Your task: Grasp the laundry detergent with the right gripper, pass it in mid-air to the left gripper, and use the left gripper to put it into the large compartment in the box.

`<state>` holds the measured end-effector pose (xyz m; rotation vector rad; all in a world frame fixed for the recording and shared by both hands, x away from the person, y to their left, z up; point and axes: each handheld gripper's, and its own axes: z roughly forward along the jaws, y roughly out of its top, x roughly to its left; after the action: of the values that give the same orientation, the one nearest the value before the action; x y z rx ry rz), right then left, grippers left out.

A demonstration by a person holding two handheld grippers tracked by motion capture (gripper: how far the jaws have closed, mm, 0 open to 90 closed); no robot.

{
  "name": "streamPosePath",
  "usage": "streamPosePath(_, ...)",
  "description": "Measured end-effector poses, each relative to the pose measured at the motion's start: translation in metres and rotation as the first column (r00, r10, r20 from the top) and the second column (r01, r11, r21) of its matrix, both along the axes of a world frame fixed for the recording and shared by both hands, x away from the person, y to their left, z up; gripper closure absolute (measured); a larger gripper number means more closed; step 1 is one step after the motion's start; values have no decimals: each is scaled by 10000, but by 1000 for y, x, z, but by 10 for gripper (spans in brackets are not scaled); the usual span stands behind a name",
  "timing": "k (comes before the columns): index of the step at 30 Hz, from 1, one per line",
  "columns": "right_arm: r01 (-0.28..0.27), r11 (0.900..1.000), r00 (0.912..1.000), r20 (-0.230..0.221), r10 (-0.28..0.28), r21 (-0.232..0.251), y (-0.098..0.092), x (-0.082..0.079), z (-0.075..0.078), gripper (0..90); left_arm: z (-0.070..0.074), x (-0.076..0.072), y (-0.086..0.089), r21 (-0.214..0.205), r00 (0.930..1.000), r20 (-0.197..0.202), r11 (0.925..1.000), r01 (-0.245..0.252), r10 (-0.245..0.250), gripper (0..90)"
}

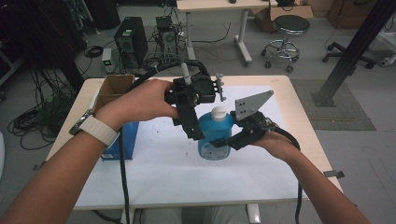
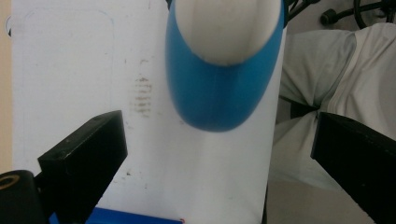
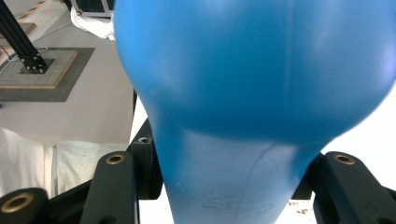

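A white sheet [image 1: 159, 168] covers most of the tabletop [image 1: 299, 112], with a cardboard box [image 1: 114, 88] on a blue box [image 1: 125, 140] at its left edge. Near the middle stands a blue plastic bottle [image 1: 215, 137] with a white screw cap [image 1: 218, 113] (bulbous body, narrower waist). The right gripper [image 1: 223, 143] is clamped around that waist. The left gripper [image 1: 198, 133] hangs above the bottle, jaws spread wide, holding nothing
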<state>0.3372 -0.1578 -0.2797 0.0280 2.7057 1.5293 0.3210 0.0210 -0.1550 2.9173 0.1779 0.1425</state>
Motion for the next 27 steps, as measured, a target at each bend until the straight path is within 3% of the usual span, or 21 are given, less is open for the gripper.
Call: streamPosePath(27, -394, 9992, 9992, -120, 393, -50, 21, 0, -4, 450, -13, 5, -14, 230, 9997, -213, 9996, 140, -135, 42)
